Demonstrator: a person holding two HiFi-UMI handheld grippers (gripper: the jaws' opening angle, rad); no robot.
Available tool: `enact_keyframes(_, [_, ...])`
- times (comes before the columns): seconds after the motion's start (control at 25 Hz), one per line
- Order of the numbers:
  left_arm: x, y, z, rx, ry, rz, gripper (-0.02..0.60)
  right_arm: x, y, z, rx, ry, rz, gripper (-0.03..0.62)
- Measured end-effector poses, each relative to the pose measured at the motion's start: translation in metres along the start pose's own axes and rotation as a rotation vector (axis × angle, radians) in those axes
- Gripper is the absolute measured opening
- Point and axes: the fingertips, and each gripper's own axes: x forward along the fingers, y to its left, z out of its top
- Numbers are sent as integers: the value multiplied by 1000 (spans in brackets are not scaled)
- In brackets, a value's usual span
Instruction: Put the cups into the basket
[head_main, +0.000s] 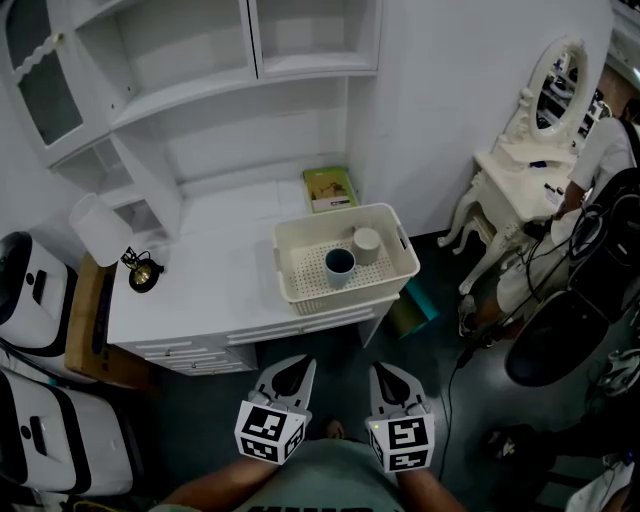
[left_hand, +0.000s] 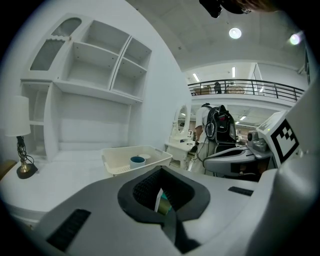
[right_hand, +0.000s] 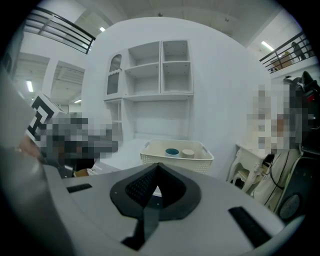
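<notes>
A cream perforated basket (head_main: 300, 229) stands on the right end of a white desk (head_main: 210, 270). Inside it are a dark blue cup (head_main: 339, 265) and a beige cup (head_main: 366, 243), both upright and side by side. My left gripper (head_main: 296, 366) and right gripper (head_main: 386, 371) hang low in front of the desk, well short of the basket, both shut with nothing held. The left gripper view shows the basket (left_hand: 116, 161) and blue cup (left_hand: 137, 161) beyond the jaws' tips (left_hand: 160, 172). The right gripper view shows the basket (right_hand: 175, 158) with both cups (right_hand: 172, 152) straight ahead.
A white-shaded lamp (head_main: 101, 229) stands at the desk's left end and a green book (head_main: 329, 188) lies behind the basket. White shelves (head_main: 200, 70) rise over the desk. A dressing table with an oval mirror (head_main: 556, 85) and a person (head_main: 604, 150) are at the right.
</notes>
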Motion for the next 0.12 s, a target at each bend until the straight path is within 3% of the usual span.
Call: enact_keyframes(0.12, [2, -1, -1, -1, -4, 2, 6, 0, -3, -2, 0, -1, -3, 12])
